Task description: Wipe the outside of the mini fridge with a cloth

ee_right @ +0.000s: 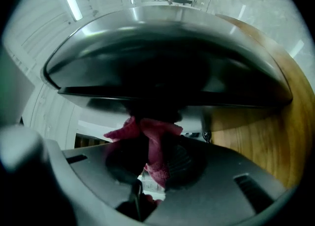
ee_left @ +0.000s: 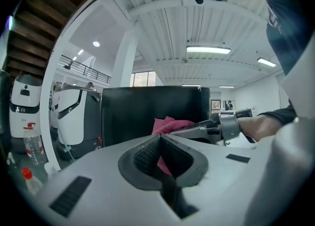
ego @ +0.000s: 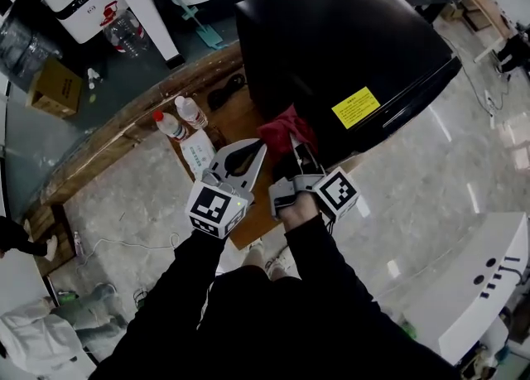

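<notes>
Black glossy mini fridge [ego: 331, 47] sits on the wooden platform [ego: 124, 134], and the crumpled red cloth [ego: 286, 130] is pressed against its near lower corner, just left of the yellow label [ego: 355, 107]. The right gripper [ego: 296, 151] has its jaws pinched tight on that cloth, with red folds bunched between the pads in the right gripper view. The left gripper [ego: 252, 153] hovers just beside it, jaws pressed together on nothing. The wipe looks under way at this one corner. The dark top and sides show no wipe marks, so I judge most of the outside is left to do. Two red-capped plastic bottles [ego: 180, 117] stand off to the left.
</notes>
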`<state>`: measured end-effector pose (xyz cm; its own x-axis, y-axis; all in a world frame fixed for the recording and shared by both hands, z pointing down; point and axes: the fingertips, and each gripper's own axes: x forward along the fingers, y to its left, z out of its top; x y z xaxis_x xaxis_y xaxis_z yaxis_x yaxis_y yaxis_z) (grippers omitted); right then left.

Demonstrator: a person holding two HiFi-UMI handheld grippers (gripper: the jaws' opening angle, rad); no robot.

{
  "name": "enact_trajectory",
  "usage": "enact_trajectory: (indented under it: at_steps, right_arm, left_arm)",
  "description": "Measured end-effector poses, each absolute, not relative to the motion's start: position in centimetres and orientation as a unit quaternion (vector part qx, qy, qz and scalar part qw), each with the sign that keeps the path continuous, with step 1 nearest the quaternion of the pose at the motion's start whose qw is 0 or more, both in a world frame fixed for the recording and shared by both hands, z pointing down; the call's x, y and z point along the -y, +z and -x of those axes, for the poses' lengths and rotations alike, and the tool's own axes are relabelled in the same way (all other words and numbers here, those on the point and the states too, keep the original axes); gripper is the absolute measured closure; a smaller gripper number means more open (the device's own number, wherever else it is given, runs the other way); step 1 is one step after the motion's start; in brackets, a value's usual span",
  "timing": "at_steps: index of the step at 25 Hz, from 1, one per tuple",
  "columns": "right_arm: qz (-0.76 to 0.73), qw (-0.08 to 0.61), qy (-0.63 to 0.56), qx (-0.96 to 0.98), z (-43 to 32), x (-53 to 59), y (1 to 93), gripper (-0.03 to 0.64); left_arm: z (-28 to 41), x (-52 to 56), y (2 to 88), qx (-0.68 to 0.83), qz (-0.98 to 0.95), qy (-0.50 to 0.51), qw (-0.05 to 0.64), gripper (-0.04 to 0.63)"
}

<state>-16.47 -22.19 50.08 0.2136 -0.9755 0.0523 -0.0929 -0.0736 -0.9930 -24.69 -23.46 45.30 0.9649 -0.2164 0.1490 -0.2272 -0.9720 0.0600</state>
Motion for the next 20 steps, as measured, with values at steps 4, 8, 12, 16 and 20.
enact_trajectory:
  at_steps: [4,8,12,16,20]
  right_arm:
    - [0.605,0.497,-0.449,-0.431,16.6,22.7,54.2,0.528]
    - [0.614,0.494,-0.460,-0.409,16.4,23.0,58.6,0.528]
    - [0.627,0.481,-0.476,-0.385,16.3,22.9,62.7,0.528]
    - [0.640,0.467,-0.492,-0.359,16.2,22.4,66.9,0.528]
    - [0.652,0.456,-0.506,-0.333,16.2,21.5,71.2,0.528]
  left_arm:
    - [24.2,24.2,49.3,0.098,-0.989,0.094,0.058,0.589]
    - [23.6,24.8,53.9,0.085,-0.986,0.120,0.081,0.589]
    - [23.1,24.8,58.7,0.073,-0.980,0.155,0.098,0.589]
    - [22.9,24.7,63.3,0.062,-0.973,0.188,0.116,0.589]
    - [23.1,24.7,67.5,0.059,-0.965,0.217,0.138,0.589]
